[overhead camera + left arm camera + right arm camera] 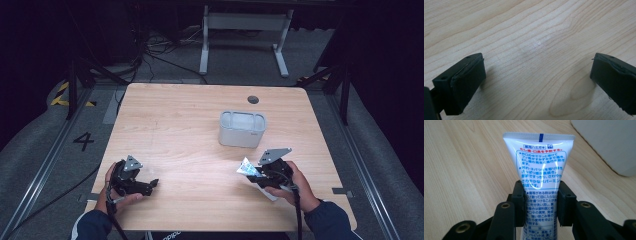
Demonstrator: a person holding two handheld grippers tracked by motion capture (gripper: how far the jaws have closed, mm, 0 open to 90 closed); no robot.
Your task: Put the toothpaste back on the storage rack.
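Observation:
A white toothpaste tube [541, 160] with blue and red print stands between the jaws of my right gripper [541, 202], which is shut on its middle; the crimped flat end points away from the camera. From above, the tube [247, 166] sticks out to the left of the right gripper [256, 175] at the table's front right. My left gripper [152, 184] rests at the front left, low over the wood. Its jaws stand wide apart with nothing between them, and its fingertips [467, 80] frame bare tabletop.
A grey, open-topped rectangular bin [242, 128] sits just beyond the right gripper, and its pale wall [609, 142] fills the upper right corner of the right gripper view. The wooden table [185, 120] has a round cable hole [253, 99] at the back.

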